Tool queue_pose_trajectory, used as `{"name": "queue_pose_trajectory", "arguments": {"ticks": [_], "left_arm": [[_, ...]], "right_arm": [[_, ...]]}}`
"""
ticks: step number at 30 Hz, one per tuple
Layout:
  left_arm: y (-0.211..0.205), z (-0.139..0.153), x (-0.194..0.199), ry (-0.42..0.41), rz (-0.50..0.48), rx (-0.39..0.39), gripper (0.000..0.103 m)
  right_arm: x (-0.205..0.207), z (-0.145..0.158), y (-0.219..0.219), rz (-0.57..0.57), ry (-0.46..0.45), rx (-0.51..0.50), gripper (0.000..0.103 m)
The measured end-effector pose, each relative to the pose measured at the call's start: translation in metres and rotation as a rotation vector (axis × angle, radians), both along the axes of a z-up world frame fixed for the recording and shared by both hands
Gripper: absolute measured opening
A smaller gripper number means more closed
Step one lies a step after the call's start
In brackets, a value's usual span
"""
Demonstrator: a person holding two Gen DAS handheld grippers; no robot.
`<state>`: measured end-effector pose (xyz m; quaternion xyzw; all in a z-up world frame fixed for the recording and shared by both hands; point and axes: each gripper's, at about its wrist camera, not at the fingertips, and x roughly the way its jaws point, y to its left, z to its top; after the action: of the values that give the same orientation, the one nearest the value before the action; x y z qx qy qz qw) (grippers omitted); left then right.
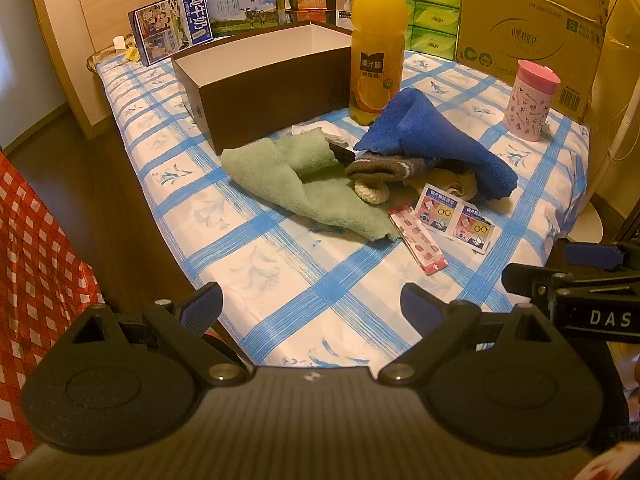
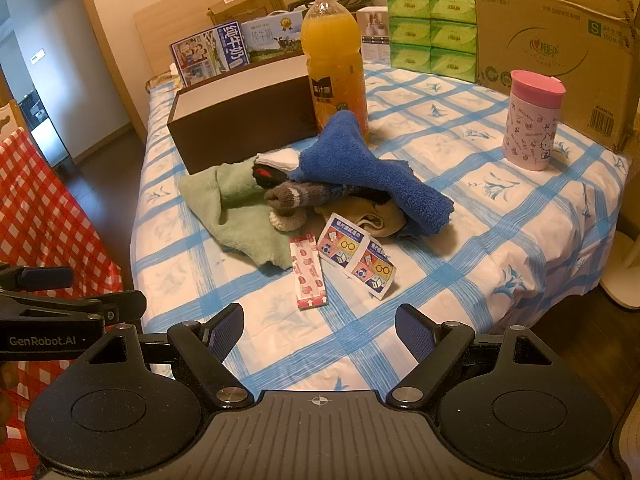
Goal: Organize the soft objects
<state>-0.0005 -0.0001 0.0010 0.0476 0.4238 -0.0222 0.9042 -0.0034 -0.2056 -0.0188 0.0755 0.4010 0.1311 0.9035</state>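
Blue-padded jaws on both the left gripper [image 1: 311,304] and the right gripper [image 2: 320,330] stand fully apart and hold nothing, hovering over the near edge of the bench [image 2: 460,296]. Nothing is sorted yet, so this looks like the approach. At twelve o'clock lies the soft pile: green towel [image 1: 280,184], blue towel [image 1: 436,140] draped over a grey knit piece [image 2: 300,196], perhaps a sock or glove. At eleven o'clock beyond, the brown box [image 1: 264,88] sits empty. Next comes a pinch on the nearest towel edge.
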Motion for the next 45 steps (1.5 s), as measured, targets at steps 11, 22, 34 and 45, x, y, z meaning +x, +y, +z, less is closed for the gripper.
{"name": "queue_pose_trajectory", "arguments": {"ticks": [11,22,34,45], "left_arm": [[-0.0001,-0.0003,0.0002,0.001,-0.001,0.0,0.095],[-0.002,-0.0016,0.0012,0.002,0.001,0.0,0.095],[-0.0019,-0.0019,0.0013,0.003,0.001,-0.001,0.095],[0.0029,-0.0069,0.0003,0.006,0.002,0.0,0.095]], "right_arm": [[0.0004,0.0,0.0001,0.0,-0.001,0.001,0.083],[0.0007,-0.0003,0.0007,0.0,-0.001,0.002,0.083],[0.0013,-0.0001,0.0017,0.001,-0.001,0.002,0.083],[0.0019,-0.0002,0.0031,0.003,-0.001,0.003,0.083]]}}
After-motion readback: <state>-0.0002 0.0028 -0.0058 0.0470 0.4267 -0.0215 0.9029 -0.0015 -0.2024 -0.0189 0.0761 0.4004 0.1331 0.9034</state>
